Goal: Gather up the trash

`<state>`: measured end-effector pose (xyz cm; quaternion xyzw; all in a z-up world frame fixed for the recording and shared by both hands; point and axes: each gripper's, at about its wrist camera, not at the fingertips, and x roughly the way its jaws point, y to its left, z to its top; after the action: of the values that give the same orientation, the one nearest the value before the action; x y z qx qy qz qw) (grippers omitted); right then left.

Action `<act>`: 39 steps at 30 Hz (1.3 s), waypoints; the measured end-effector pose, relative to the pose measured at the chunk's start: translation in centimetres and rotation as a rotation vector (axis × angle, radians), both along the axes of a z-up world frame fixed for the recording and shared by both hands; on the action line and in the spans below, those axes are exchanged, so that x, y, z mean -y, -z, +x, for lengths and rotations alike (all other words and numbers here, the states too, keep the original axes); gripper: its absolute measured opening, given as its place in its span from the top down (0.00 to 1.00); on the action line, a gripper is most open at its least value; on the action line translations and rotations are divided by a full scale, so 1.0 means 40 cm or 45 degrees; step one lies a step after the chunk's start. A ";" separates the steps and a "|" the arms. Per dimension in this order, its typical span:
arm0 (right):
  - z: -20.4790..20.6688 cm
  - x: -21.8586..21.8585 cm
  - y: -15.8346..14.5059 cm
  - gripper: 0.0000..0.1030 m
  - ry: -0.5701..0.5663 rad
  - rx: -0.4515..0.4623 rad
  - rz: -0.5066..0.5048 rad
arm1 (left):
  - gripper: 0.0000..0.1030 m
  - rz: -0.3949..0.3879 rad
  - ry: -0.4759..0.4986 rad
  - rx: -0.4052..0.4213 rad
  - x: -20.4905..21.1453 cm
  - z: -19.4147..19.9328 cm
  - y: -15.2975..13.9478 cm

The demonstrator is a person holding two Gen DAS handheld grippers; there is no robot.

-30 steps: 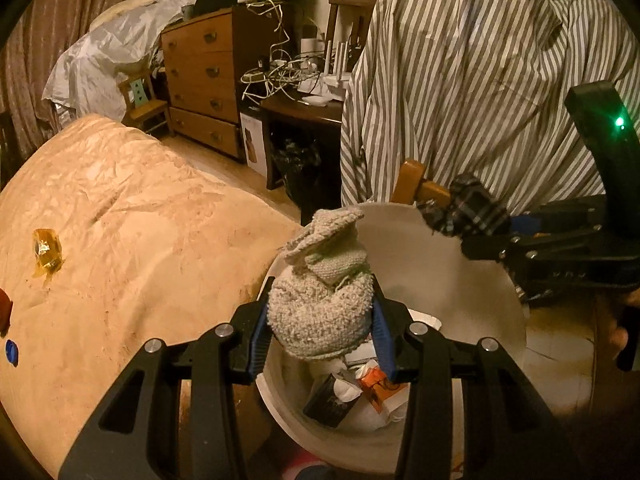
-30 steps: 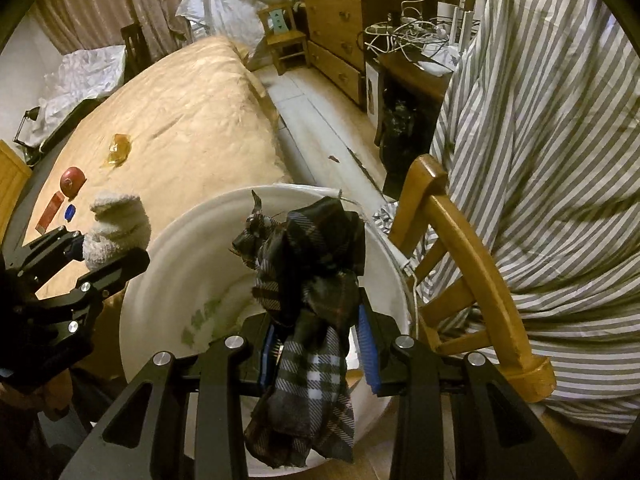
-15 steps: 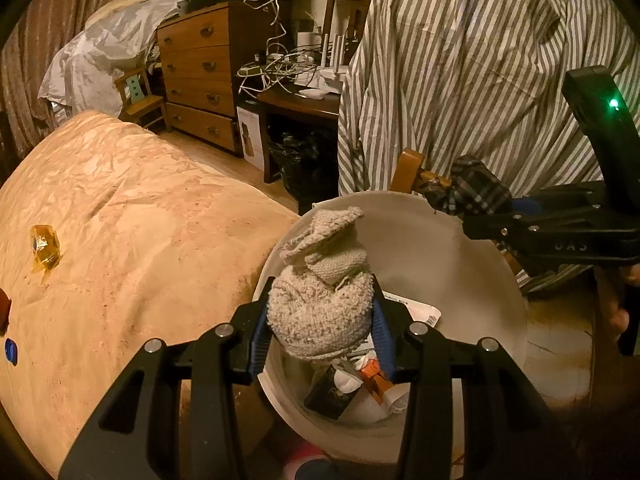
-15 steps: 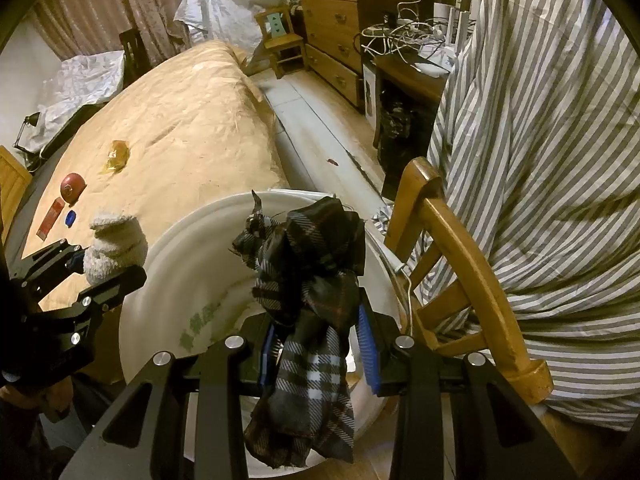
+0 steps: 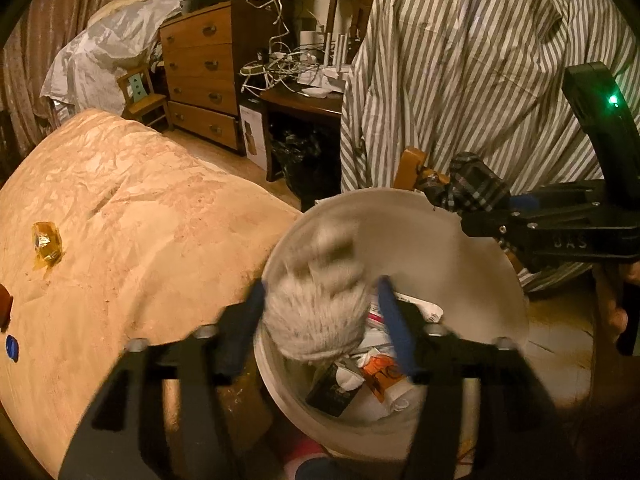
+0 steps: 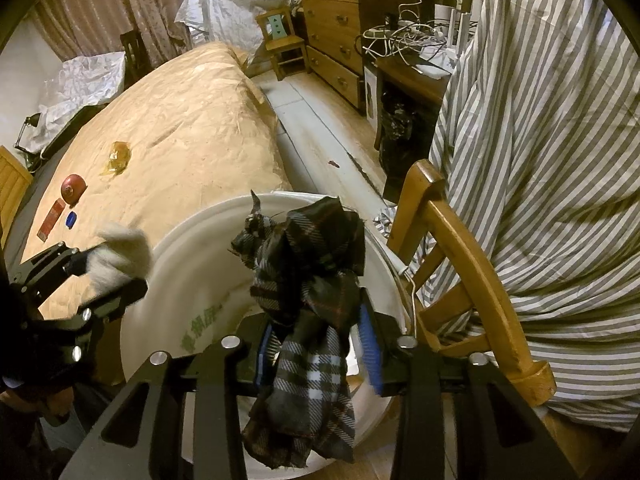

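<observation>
A round white plastic bucket (image 5: 472, 240) stands between a bed under a crinkled tan cover (image 5: 132, 216) and a curved wooden chair (image 6: 472, 256) draped with striped cloth (image 6: 560, 128). Over its rim, the left gripper (image 5: 320, 300) has spread apart, its blue pads clear of a fuzzy grey knit sock (image 5: 316, 320), blurred above cartons and wrappers inside. The right gripper (image 6: 316, 344) has parted around a limp dark plaid cloth (image 6: 308, 320); contact cannot be told.
</observation>
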<state>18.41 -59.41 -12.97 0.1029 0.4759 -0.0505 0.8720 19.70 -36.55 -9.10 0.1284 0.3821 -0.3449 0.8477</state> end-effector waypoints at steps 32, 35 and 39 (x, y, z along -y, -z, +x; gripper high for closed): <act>-0.207 -0.141 -0.100 0.05 0.040 0.345 -0.167 | 0.06 -0.068 -0.038 0.138 -0.080 -0.058 -0.049; -0.285 -0.177 -0.123 0.05 0.075 0.431 -0.202 | 0.06 -0.087 -0.042 0.203 -0.106 -0.102 -0.068; -0.394 -0.222 -0.143 0.05 0.118 0.526 -0.223 | 0.06 -0.101 -0.042 0.250 -0.135 -0.156 -0.088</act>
<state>2.65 -50.54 -7.25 0.0569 0.2758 -0.1096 0.9533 13.45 -31.16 -5.59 0.1218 0.2853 -0.3316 0.8910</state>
